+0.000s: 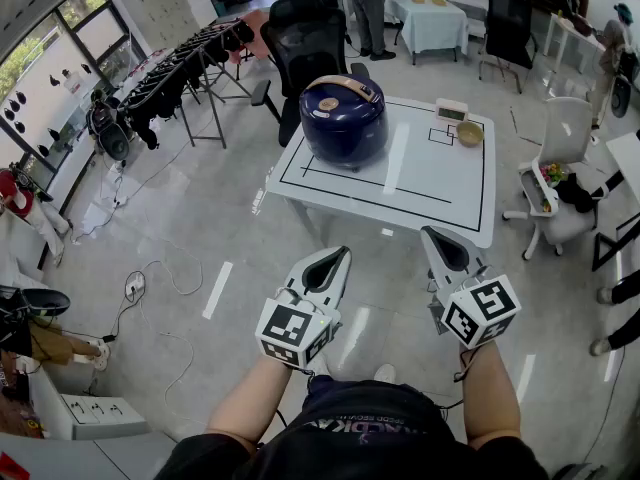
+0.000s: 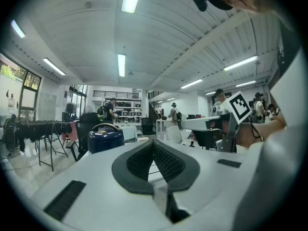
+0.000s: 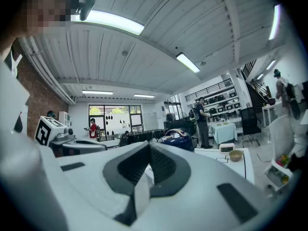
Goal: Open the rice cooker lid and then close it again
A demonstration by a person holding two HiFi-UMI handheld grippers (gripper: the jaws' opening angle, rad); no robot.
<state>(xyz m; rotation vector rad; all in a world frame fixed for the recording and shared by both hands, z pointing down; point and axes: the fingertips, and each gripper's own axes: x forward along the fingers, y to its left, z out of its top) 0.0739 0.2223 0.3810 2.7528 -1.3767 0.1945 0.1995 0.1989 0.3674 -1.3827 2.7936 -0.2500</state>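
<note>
A dark blue rice cooker (image 1: 343, 120) with a tan handle stands on the left part of a white table (image 1: 420, 183), its lid down. It also shows small in the left gripper view as the rice cooker (image 2: 105, 137) and in the right gripper view as the rice cooker (image 3: 177, 139). My left gripper (image 1: 343, 254) is shut and empty, held well short of the table's near edge. My right gripper (image 1: 430, 232) is shut too, with nothing in it, just before the table's near right edge.
A small bowl (image 1: 469, 133) and a white box (image 1: 451, 111) sit at the table's far right. A black office chair (image 1: 305, 43) stands behind the cooker, a white chair (image 1: 560, 178) to the right. A clothes rack (image 1: 180, 78) and floor cables (image 1: 150, 288) lie left.
</note>
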